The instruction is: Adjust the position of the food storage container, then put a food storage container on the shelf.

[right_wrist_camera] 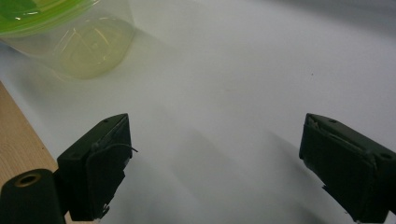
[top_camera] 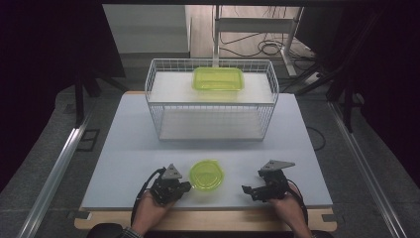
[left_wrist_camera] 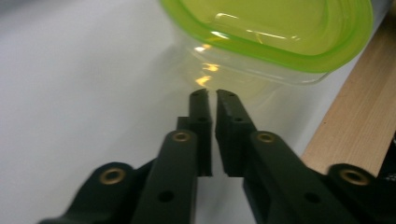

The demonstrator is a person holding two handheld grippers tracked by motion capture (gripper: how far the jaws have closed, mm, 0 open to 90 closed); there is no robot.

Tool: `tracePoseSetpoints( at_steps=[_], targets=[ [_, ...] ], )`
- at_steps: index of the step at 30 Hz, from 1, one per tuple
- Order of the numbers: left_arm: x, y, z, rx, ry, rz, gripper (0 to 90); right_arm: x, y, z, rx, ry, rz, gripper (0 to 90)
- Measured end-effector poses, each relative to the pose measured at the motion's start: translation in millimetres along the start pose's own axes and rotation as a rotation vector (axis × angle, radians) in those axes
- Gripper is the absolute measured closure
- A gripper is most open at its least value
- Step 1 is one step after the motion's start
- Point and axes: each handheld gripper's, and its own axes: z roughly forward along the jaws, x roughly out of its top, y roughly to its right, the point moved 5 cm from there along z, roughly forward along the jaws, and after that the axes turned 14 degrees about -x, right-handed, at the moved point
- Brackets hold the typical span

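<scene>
Resting on a white table (top_camera: 129, 148), a round container with a green lid (top_camera: 206, 175) sits between 2 hand-held tongs. Just to its left, the left gripper (left_wrist_camera: 211, 93) has its jaws parted only by a narrow slit, tips almost at the clear wall, grasping nothing. Well apart to its right, the right gripper (right_wrist_camera: 212, 163) stands wide and released. Pushing in this narrow, the left tips would likely shove the light tub toward the wooden edge (left_wrist_camera: 355, 121) rather than grip it

A white wire basket (top_camera: 210, 101) stands at the far end of the desk (top_camera: 129, 144); a rectangular green container (top_camera: 218, 79) rests on its upper shelf.
</scene>
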Motion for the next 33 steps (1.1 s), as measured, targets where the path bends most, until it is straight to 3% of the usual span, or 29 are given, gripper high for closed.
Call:
tracePoseSetpoints(
  at_steps=[1, 2, 3, 7, 9, 10, 11, 14, 28, 33],
  targets=[
    [-0.9, -1.0, -3.5, 0.015, 0.007, -0.002, 78.2, 0.0, -0.1, 0.0, 0.0, 0.0, 0.0, 9.7],
    [-1.8, -1.9, -6.9, 0.031, 0.017, -0.003, 72.6, 0.0, -0.2, -0.1, 0.001, 0.0, 0.001, 9.6],
    [-3.7, -3.2, -13.6, 0.05, 0.035, -0.006, 59.0, 0.1, -0.7, -0.2, 0.003, 0.002, 0.002, 9.6],
    [-7.8, -5.9, -23.5, 0.067, 0.048, -0.007, 32.5, 0.3, -1.2, -0.3, 0.007, 0.003, 0.002, 9.4],
    [-11.5, -7.1, -27.5, 0.075, 0.054, -0.004, 23.4, 0.3, -1.4, -0.2, 0.005, 0.003, 0.0, 9.4],
    [-13.9, -7.4, -29.2, 0.082, 0.054, -0.002, 23.4, 0.3, -1.4, -0.2, 0.005, 0.003, 0.0, 9.3],
    [-19.3, -6.8, -31.4, 0.091, 0.047, -0.002, 15.9, 0.1, -1.2, -0.2, 0.004, 0.001, -0.001, 9.3],
    [-24.0, -6.2, -33.3, 0.108, 0.037, 0.003, 8.5, -0.2, -1.2, -0.1, 0.007, -0.004, 0.006, 9.0],
    [-32.5, -5.7, -35.2, 0.156, 0.064, 0.041, 3.0, 4.2, -7.1, -1.9, 0.063, 0.016, 0.027, 4.1],
    [-33.9, -6.5, -36.6, 0.173, 0.061, 0.053, 3.1, 13.7, -8.7, -3.0, 0.078, 0.022, 0.039, 4.1]
  ],
)
